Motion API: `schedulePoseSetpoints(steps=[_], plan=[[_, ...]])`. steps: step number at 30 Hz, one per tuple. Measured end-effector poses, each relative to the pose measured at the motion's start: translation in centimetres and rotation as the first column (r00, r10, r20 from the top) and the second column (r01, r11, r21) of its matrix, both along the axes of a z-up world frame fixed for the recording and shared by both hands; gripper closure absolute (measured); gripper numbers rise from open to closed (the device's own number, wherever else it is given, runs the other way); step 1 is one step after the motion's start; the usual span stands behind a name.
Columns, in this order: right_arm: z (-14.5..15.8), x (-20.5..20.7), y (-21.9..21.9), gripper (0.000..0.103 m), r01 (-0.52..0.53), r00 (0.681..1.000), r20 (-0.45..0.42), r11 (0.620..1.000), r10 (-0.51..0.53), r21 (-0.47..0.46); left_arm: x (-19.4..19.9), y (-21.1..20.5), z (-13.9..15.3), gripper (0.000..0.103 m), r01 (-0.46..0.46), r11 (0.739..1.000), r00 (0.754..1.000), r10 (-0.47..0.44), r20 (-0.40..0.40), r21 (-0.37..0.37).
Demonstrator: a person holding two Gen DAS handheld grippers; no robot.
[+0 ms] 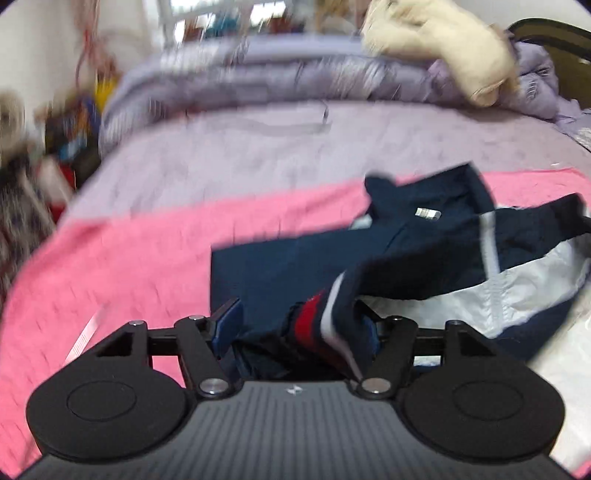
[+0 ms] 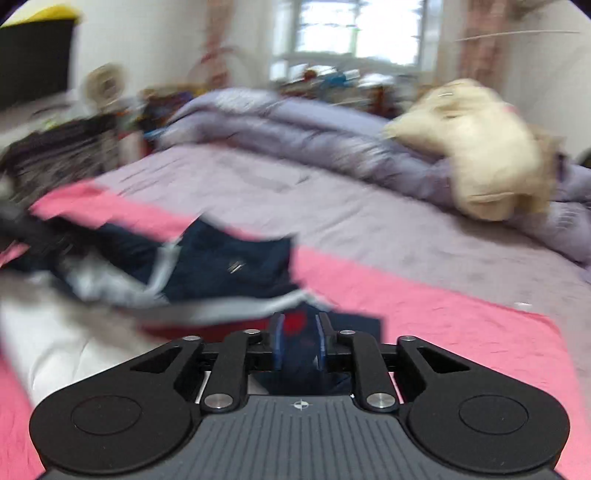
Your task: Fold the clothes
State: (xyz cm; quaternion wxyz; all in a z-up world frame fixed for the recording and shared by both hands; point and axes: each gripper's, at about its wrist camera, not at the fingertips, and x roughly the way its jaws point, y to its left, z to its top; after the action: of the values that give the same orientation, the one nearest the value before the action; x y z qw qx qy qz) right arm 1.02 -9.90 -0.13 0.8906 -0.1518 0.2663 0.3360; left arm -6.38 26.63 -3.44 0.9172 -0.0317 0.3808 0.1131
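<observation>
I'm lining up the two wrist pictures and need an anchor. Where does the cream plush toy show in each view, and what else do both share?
Left wrist: the cream plush toy lies top right, on the lilac quilt.
Right wrist: the cream plush toy lies right of centre, upper half, on the same quilt.
Shared landmark: the navy jacket on the pink sheet.

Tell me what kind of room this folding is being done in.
Most likely a home bedroom. The navy jacket lies on a bed with a pink sheet, a rumpled lilac quilt is heaped along the far side, and a curtained window stands behind a cluttered ledge.
</observation>
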Motion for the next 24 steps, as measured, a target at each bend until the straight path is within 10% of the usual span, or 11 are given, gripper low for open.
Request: schedulePoseSetpoints(steps=[3, 12, 17, 20, 24], plan=[[-1.3, -0.1, -0.4, 0.039, -0.077, 0.996, 0.04, 0.995, 0.079, -0.064, -1.4, 2.8, -0.2, 0.018, 0.013, 0.984, 0.999, -0.005, 0.043, -0.177], [-5.5, 5.4, 4.4, 0.023, -0.01, 0.994, -0.111, 1.0, 0.01, -0.003, -3.7, 11.2, 1.2, 0.016, -0.127, 0.813, 0.947, 0.271, 0.176, -0.568], [-8.3, 6.5, 4.8, 0.031, 0.051, 0.977, -0.209, 0.998, -0.043, 0.031, -4.1, 7.1, 2.0, 0.016, 0.084, 0.986, 0.982, -0.057, 0.18, -0.146], [-8.2, 6.3, 3.8, 0.049, 0.103, 0.965, -0.249, 0.99, -0.078, 0.091, -2.9, 2.9, -0.2, 0.016, 0.256, 0.962, 0.959, -0.265, 0.097, 0.095], [-6.6, 5.5, 2.6, 0.075, 0.169, 0.959, -0.252, 0.975, -0.129, 0.143, 0.0, 0.9, -3.0, 0.044, 0.246, 0.965, 0.969, -0.247, 0.001, 0.087]])
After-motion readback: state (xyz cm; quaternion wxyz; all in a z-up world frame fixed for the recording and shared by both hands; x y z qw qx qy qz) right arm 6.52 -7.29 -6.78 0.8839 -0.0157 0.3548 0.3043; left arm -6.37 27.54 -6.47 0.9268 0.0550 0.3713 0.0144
